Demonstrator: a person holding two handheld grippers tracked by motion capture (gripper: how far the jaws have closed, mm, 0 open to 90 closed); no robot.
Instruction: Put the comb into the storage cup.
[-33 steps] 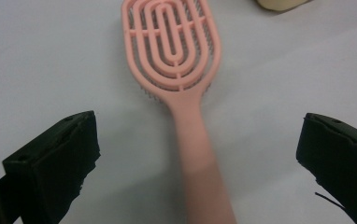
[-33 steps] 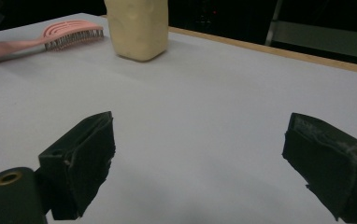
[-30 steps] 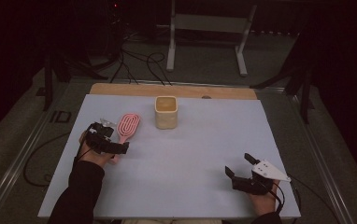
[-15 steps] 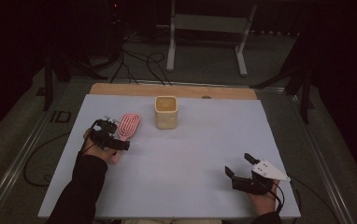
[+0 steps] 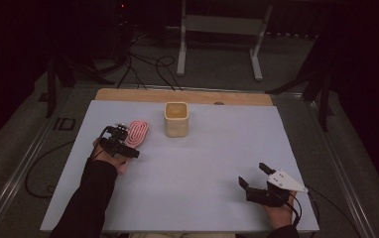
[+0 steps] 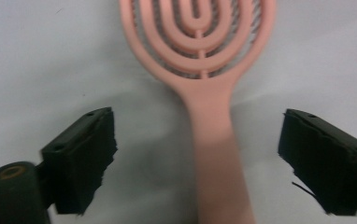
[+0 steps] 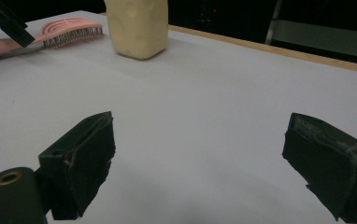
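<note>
A pink hairbrush [image 5: 139, 132] lies flat on the pale table [image 5: 202, 163], left of a cream cup [image 5: 176, 119]. My left gripper [image 5: 128, 143] is open at the brush's near end. In the left gripper view the brush handle [image 6: 214, 154] runs up between the two jaws of the left gripper [image 6: 200, 130], with a gap on each side; the jaws do not touch it. My right gripper [image 5: 253, 174] rests open near the front right edge, with nothing between its fingers. The right gripper view has the right gripper [image 7: 202, 135] open over bare table, with the cup [image 7: 137, 28] and brush [image 7: 71, 29] far off.
A wooden strip [image 5: 187, 95] edges the table's far side. Beyond it are a metal stand [image 5: 222, 39] and cables [image 5: 143, 64] on the dark floor. The tip of the left gripper [image 7: 6, 21] shows at the top left of the right gripper view.
My left gripper has moved a little right and forward, so that its jaws stand on either side of the brush handle. The brush, cup and right gripper have stayed still.
</note>
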